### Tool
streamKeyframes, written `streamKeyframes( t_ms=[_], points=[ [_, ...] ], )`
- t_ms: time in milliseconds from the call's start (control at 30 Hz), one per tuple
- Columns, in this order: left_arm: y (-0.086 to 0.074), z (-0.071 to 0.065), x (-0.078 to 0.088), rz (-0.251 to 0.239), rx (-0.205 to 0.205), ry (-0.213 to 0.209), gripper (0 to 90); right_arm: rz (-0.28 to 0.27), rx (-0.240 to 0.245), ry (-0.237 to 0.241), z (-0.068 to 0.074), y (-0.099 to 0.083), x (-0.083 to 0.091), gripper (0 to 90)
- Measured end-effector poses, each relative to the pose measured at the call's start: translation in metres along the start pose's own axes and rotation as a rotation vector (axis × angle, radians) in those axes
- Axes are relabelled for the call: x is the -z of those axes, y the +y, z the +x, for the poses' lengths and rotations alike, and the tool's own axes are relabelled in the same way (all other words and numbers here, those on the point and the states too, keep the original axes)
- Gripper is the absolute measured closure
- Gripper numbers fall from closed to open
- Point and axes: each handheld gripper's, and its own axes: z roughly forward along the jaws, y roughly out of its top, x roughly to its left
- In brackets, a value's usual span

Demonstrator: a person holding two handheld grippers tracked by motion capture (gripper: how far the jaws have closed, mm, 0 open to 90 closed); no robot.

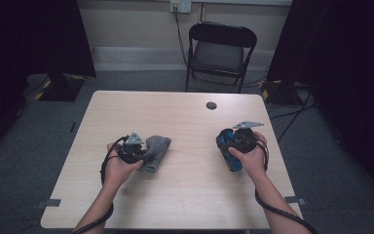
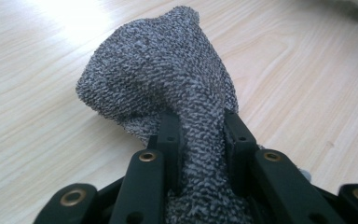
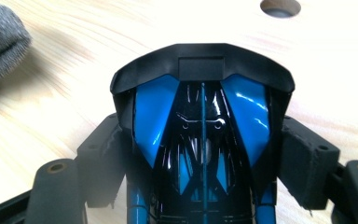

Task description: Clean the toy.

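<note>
A grey knitted sock lies on the wooden table, left of centre. My left gripper is shut on one end of it; in the left gripper view the black pads pinch the bunched sock, whose free part rises ahead. To the right, my right gripper is shut on a glossy blue and black toy car. In the right gripper view the toy car sits between the two pads, its black spoiler pointing away. The sock's tip appears at the top left there.
A round cable hole is in the table's far side, also seen as the cable hole. A black folding chair stands beyond the table. Dark curtains and stands flank the room. Cables trail from both grippers.
</note>
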Motion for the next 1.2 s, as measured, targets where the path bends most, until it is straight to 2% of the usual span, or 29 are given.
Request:
streamKeyframes(
  t_ms=[33, 67, 267, 333, 367, 667, 733, 867, 900, 1100, 1200],
  points=[
    [0.0, 0.002, 0.001, 0.008, -0.013, 0.01, 72.9, 0.004, -0.002, -0.003, -0.001, -0.001, -0.001, 25.4],
    [0.0, 0.004, 0.001, 0.007, 0.0, 0.012, 72.8, 0.007, -0.001, -0.004, -0.002, -0.002, -0.001, 25.4],
    [-0.003, 0.012, 0.003, 0.014, -0.008, 0.035, 72.5, 0.022, -0.005, -0.009, -0.007, -0.005, -0.005, 25.4],
    [-0.004, 0.013, 0.002, 0.016, 0.006, 0.034, 72.5, 0.025, -0.001, -0.011, -0.008, -0.004, -0.005, 25.4],
    [-0.005, 0.014, 0.002, 0.023, -0.004, 0.042, 72.5, 0.027, 0.002, -0.012, -0.008, -0.004, -0.005, 25.4],
    [-0.009, 0.021, -0.001, 0.031, -0.01, 0.07, 71.6, 0.05, -0.009, -0.022, -0.013, -0.005, -0.012, 25.3],
    [-0.009, 0.022, -0.003, 0.028, 0.004, 0.066, 71.6, 0.053, -0.014, -0.023, -0.014, -0.005, -0.014, 25.4],
    [-0.008, 0.026, -0.005, 0.02, 0.001, 0.079, 70.9, 0.065, -0.021, -0.029, -0.017, -0.005, -0.019, 25.3],
    [-0.008, 0.027, -0.006, 0.025, -0.01, 0.086, 70.7, 0.069, -0.02, -0.029, -0.018, -0.006, -0.02, 25.3],
    [-0.006, 0.033, -0.011, 0.02, -0.011, 0.105, 69.3, 0.082, -0.024, -0.034, -0.02, -0.007, -0.029, 25.3],
    [-0.007, 0.035, -0.014, 0.026, -0.034, 0.114, 67.4, 0.088, -0.03, -0.037, -0.022, -0.007, -0.033, 25.3]
  ],
)
